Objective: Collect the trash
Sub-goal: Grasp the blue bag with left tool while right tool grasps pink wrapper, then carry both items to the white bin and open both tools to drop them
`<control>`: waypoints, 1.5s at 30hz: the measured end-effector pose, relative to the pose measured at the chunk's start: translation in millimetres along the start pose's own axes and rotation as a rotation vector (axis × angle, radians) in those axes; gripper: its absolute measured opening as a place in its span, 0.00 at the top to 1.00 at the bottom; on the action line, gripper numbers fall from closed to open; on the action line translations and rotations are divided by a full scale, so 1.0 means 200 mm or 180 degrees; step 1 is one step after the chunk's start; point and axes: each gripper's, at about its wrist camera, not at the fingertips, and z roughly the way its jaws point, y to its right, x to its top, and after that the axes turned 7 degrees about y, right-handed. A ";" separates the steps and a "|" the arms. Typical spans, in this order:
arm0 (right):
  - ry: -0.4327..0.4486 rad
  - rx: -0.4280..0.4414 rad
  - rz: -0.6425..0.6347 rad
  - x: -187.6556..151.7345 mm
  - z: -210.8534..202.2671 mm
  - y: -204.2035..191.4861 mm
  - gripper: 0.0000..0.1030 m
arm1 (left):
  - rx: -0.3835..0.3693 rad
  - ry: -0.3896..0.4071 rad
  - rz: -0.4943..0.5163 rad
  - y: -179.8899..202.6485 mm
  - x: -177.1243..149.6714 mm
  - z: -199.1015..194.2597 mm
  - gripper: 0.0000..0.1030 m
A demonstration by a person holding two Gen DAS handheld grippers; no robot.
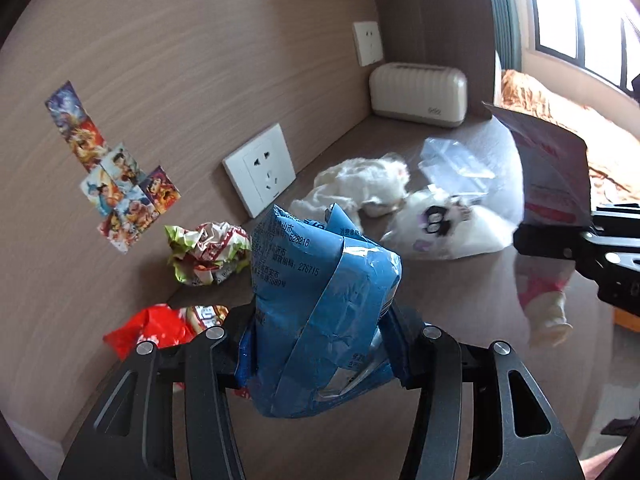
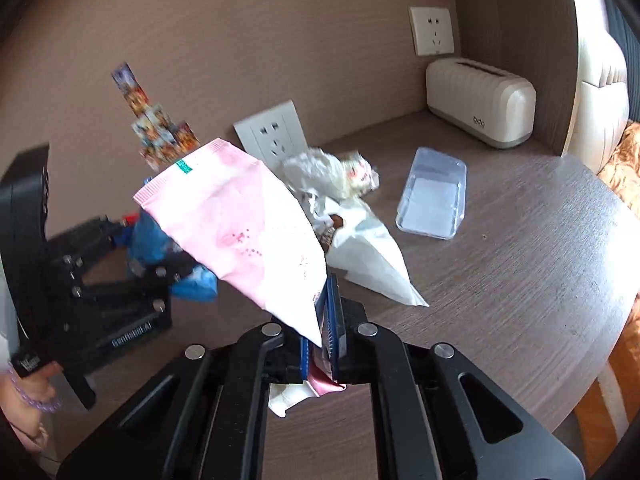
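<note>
My left gripper point(image 1: 320, 332) is shut on a crumpled blue wrapper point(image 1: 320, 300) and holds it above the brown table point(image 1: 460, 300); it also shows at the left of the right wrist view point(image 2: 160, 256). My right gripper point(image 2: 322, 336) is shut on a pink and white packet point(image 2: 244, 224), held up over the table; the packet shows at the right of the left wrist view point(image 1: 556, 176). On the table lie a crumpled green and red wrapper point(image 1: 206, 256), a red wrapper point(image 1: 160, 326), crumpled white paper point(image 1: 360, 184), a white bag point(image 2: 372, 260) and a clear plastic box point(image 2: 434, 200).
A cream tissue box point(image 2: 480, 102) stands at the back against the wall. Two wall sockets point(image 1: 260, 168) point(image 2: 432, 30) and several stickers point(image 1: 120, 184) are on the wood wall. The table's rounded edge point(image 2: 600, 340) is at the right, with an orange fabric point(image 1: 560, 112) beyond.
</note>
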 end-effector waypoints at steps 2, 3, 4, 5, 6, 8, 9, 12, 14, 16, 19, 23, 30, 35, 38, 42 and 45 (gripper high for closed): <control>0.0035 0.0057 0.0026 0.02 -0.06 0.01 0.92 | -0.0001 0.0054 -0.0011 0.04 0.01 -0.07 0.51; 0.0079 0.0072 0.0028 0.04 -0.10 0.02 0.92 | -0.0032 0.0086 -0.0023 0.06 0.03 -0.12 0.51; 0.0106 0.0085 0.0038 0.05 -0.14 0.03 0.92 | -0.0060 0.0133 -0.0038 0.09 0.04 -0.16 0.51; 0.0136 0.0104 0.0065 0.06 -0.17 0.05 0.92 | -0.0019 0.0238 0.0002 0.12 0.05 -0.19 0.51; 0.0181 0.0128 0.0108 0.07 -0.23 0.07 0.92 | -0.0068 0.0270 0.0005 0.16 0.07 -0.22 0.51; 0.0253 0.0119 0.0144 0.08 -0.31 0.10 0.92 | -0.0127 0.0376 0.0026 0.24 0.10 -0.26 0.51; 0.0304 0.0087 0.0154 0.07 -0.37 0.13 0.92 | -0.0183 0.0412 0.0052 0.29 0.11 -0.27 0.51; 0.0398 -0.0043 0.0175 0.06 -0.51 0.21 0.92 | -0.0397 0.0469 0.0122 0.47 0.14 -0.29 0.51; 0.0429 -0.0146 0.0202 0.02 -0.62 0.26 0.92 | -0.0578 0.0474 0.0155 0.59 0.16 -0.30 0.51; 0.0457 -0.0280 0.0250 -0.03 -0.72 0.33 0.92 | -0.0779 0.0464 0.0208 0.73 0.16 -0.31 0.51; 0.0465 -0.0472 0.0359 -0.11 -0.84 0.45 0.92 | -0.1047 0.0424 0.0313 0.94 0.15 -0.33 0.51; 0.0408 -0.0733 0.0525 -0.25 -0.96 0.58 0.92 | -0.1362 0.0328 0.0472 1.19 0.12 -0.34 0.51; 0.0198 -0.1113 0.0938 -0.57 -1.11 0.84 0.92 | -0.1836 0.0038 0.0771 1.62 -0.03 -0.29 0.51; -0.0051 -0.1265 0.1186 -0.83 -1.05 1.03 0.92 | -0.2065 -0.0264 0.0903 1.84 -0.23 -0.15 0.51; -0.0199 -0.1322 0.1326 -0.99 -0.96 1.15 0.92 | -0.2156 -0.0447 0.0927 1.93 -0.34 -0.02 0.51; -0.0373 -0.1423 0.1431 -1.23 -0.79 1.33 0.92 | -0.2306 -0.0718 0.0929 2.08 -0.56 0.24 0.51; -0.0508 -0.1500 0.1462 -1.43 -0.63 1.47 0.92 | -0.2430 -0.0893 0.0942 2.21 -0.78 0.45 0.51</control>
